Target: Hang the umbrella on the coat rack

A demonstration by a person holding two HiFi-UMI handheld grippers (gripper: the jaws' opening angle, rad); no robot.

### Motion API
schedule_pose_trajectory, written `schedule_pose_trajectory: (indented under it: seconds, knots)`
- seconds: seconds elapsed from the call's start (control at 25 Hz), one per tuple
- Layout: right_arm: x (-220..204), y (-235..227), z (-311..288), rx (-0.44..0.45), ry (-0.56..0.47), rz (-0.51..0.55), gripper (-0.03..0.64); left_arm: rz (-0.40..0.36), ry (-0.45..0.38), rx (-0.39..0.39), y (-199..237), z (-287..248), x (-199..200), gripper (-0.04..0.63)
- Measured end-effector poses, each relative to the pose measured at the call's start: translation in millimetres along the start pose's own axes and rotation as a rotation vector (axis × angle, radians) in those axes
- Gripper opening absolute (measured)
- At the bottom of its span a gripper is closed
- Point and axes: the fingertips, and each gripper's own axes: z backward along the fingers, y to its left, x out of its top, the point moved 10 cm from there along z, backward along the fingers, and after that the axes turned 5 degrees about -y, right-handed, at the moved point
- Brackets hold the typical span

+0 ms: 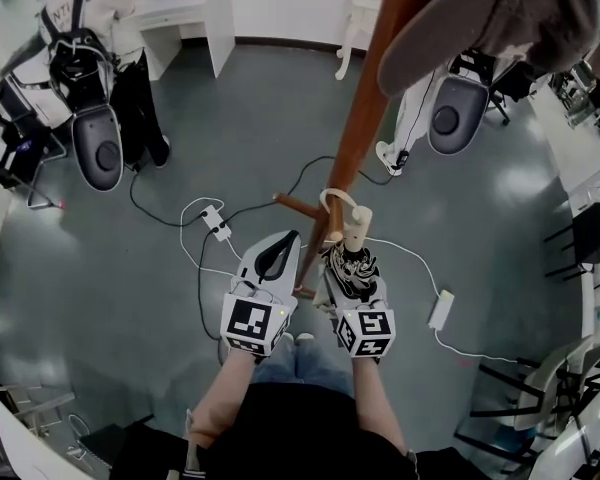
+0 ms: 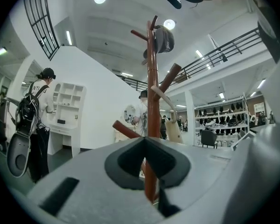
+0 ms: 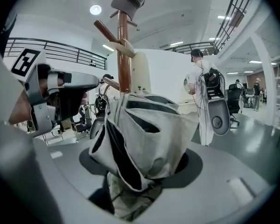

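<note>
The folded black-and-white umbrella (image 1: 357,271) stands upright, and my right gripper (image 1: 358,286) is shut on its bundled canopy (image 3: 144,139). Its cream handle (image 1: 354,226) rises to a curved hook (image 1: 333,198) that lies against the brown coat rack pole (image 1: 355,138), just above a short peg (image 1: 294,205). Whether the hook bears on a peg I cannot tell. In the left gripper view the handle (image 2: 174,130) shows right of the pole (image 2: 152,78). My left gripper (image 1: 286,240) is shut and empty, its tips pointing level at the pole from close by. A grey cap (image 1: 490,13) hangs at the rack's top.
A white power strip (image 1: 216,221) and cables (image 1: 420,268) lie on the grey floor near the rack's foot. A person with a backpack (image 1: 80,38) stands at a white desk (image 1: 180,8) far left; another person (image 1: 420,108) is behind the rack. Black chairs (image 1: 585,238) line the right.
</note>
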Motion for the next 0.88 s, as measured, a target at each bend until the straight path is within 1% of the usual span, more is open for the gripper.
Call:
schedule_pose_trajectory:
  seconds: [0.16,0.36,0.52,0.64,0.76,0.88]
  knots:
    - [-7.3,-0.2,-3.2,0.003,-0.006,-0.003,0.296,0.008,0.015,0.012,1.3,5.7,-12.0,0.006]
    - [-24.7,1.3,-7.2,0.015,0.054,0.024,0.299,0.010,0.010,0.016,1.2,9.6,-16.0,0.006]
    - [-34.1,8.0,-11.8,0.042,0.072,0.057,0.304,0.011,0.009,0.015,0.8,13.0,-20.2,0.006]
    - [-37.3,12.1,-18.8,0.072,0.088,0.064,0.319,0.011,0.005,0.017,1.3,11.7,-21.8,0.006]
    - [-40.0,15.0,-23.4,0.103,0.101,0.049,0.339,0.011,0.001,0.017,0.8,10.4,-21.7,0.006]
    - [-41.2,18.5,-23.9,0.107,0.104,0.041,0.363,0.012,-0.001,0.018,1.2,12.3,-20.7,0.006]
